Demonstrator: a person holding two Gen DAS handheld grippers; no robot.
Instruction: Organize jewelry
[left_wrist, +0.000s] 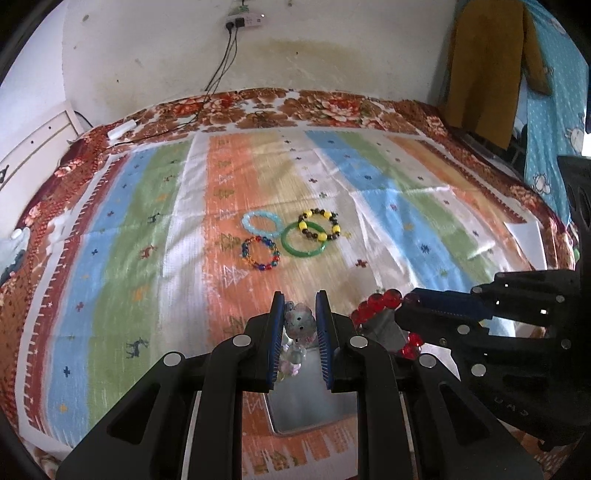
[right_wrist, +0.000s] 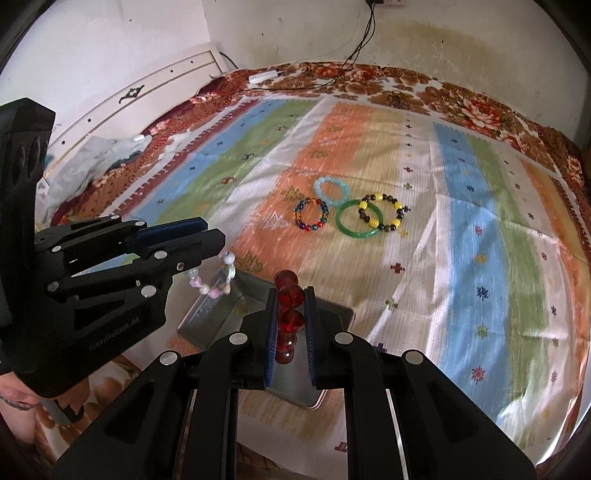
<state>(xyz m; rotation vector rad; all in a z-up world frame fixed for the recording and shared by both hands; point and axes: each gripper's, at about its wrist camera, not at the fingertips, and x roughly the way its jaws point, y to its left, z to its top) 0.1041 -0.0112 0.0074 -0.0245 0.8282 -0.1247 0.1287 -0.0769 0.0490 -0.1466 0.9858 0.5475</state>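
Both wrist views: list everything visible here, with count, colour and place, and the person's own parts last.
pale beaded bracelet: 1, pink, white and clear, held in the left claw above the tray
red beaded bracelet: 1, red, held in the right claw above the tray
metal tray: 1, silver, on the cloth below both claws
light blue bracelet: 1, mid cloth
multicolour beaded bracelet: 1, beside the light blue one
green bangle: 1, overlapping the yellow and dark bracelet
yellow and dark beaded bracelet: 1, farthest right
striped cloth: 1, multicolour, over the floral bedspread
left claw: black, shut
right claw: black, shut
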